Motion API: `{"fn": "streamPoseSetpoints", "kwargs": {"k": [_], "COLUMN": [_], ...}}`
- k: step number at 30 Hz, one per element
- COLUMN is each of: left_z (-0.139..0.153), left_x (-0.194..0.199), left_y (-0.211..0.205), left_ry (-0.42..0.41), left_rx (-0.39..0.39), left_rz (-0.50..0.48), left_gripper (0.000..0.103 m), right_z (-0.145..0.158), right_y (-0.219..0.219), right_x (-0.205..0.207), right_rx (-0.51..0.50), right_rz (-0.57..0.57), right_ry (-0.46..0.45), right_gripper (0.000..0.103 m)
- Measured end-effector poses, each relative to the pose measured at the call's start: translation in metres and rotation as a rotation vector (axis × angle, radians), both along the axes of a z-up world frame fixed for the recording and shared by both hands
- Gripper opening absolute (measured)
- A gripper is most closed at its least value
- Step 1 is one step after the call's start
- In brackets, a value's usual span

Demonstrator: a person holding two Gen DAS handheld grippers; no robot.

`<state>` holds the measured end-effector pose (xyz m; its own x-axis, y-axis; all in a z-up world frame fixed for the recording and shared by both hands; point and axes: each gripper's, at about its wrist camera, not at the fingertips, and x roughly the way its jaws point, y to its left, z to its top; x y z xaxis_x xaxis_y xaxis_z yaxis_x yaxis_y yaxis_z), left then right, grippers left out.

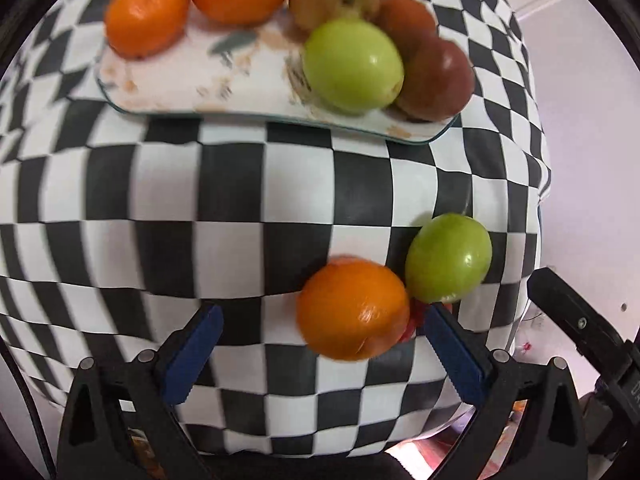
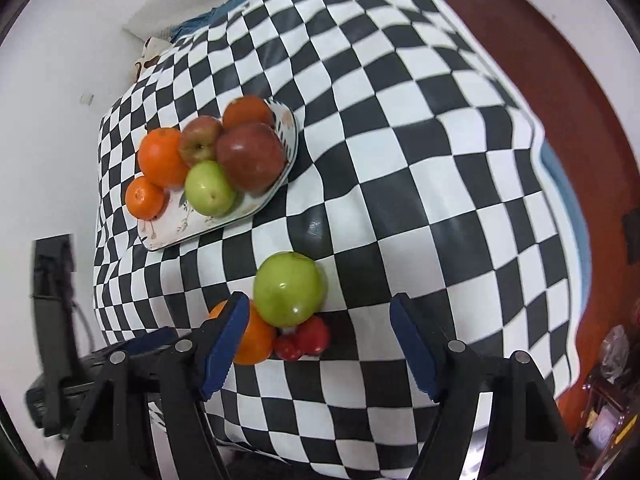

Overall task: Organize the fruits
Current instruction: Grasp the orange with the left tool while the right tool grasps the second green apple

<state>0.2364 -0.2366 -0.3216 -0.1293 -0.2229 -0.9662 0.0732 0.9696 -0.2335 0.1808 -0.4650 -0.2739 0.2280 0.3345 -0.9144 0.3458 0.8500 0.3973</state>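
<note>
A white floral plate [image 1: 280, 114] [image 2: 168, 232] on the checkered cloth holds two oranges [image 1: 146, 16], a green apple [image 1: 352, 66] [image 2: 208, 188] and red apples [image 1: 436, 80] [image 2: 250, 156]. Three fruits lie loose and touching on the cloth: an orange [image 1: 352, 310] [image 2: 256, 338], a green apple [image 1: 448, 258] [image 2: 288, 290] and a small red fruit [image 2: 306, 340], mostly hidden in the left wrist view. My left gripper [image 1: 324, 314] is open around the loose orange, which lies near its right finger. My right gripper [image 2: 320, 302] is open around the loose green apple, with its left finger [image 2: 224, 340] covering part of the orange.
The black-and-white checkered cloth [image 2: 420, 160] drapes over the table and hangs off its edges. A white wall stands behind the plate. A brown wooden floor [image 2: 580, 100] lies to the right. Part of the other gripper [image 1: 580, 328] shows at the right edge.
</note>
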Motion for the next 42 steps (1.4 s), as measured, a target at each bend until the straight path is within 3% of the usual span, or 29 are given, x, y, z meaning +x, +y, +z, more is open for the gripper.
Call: {"fn": "streamPoseSetpoints", "kwargs": {"k": [2, 4, 5, 7, 14, 16, 22, 26, 30, 35, 42], "left_z": [-0.008, -0.011, -0.012, -0.007, 0.021, 0.023, 0.012, 0.012, 0.009, 0.009, 0.018], "left_x": [-0.001, -0.004, -0.006, -0.008, -0.011, -0.008, -0.001, -0.001, -0.003, 0.009, 0.012], "left_y": [-0.005, -0.004, -0.003, -0.001, 0.023, 0.033, 0.04, 0.038, 0.04, 0.039, 0.05], "left_ry": [0.018, 0.015, 0.015, 0.01, -0.104, -0.122, -0.104, -0.106, -0.113, -0.11, -0.137], "left_rx": [-0.029, -0.043, -0.065, -0.07, 0.147, 0.169, 0.147, 0.141, 0.142, 0.141, 0.117], "left_rz": [0.018, 0.044, 0.054, 0.063, -0.047, -0.048, -0.029, -0.025, -0.038, -0.043, -0.035], "left_gripper": [0.082, 0.073, 0.062, 0.062, 0.062, 0.062, 0.063, 0.063, 0.063, 0.063, 0.062], "right_z": [-0.01, -0.02, -0.024, -0.034, -0.054, -0.056, -0.062, -0.053, -0.04, -0.05, -0.049], "right_y": [-0.003, -0.006, -0.006, -0.006, 0.016, 0.024, 0.053, 0.068, 0.079, 0.074, 0.078], "right_x": [0.004, 0.007, 0.008, 0.01, 0.021, 0.027, 0.043, 0.047, 0.049, 0.055, 0.049], "right_rx": [0.026, 0.053, 0.067, 0.102, 0.192, 0.185, 0.108, 0.015, -0.144, -0.098, -0.122], "right_rz": [0.002, -0.009, -0.013, -0.023, -0.021, -0.018, 0.045, 0.138, 0.234, 0.222, 0.216], "right_ry": [0.013, 0.031, 0.039, 0.055, 0.081, 0.074, 0.078, 0.063, 0.051, 0.069, 0.046], "right_gripper": [0.076, 0.076, 0.076, 0.076, 0.076, 0.076, 0.058, 0.058, 0.058, 0.059, 0.058]}}
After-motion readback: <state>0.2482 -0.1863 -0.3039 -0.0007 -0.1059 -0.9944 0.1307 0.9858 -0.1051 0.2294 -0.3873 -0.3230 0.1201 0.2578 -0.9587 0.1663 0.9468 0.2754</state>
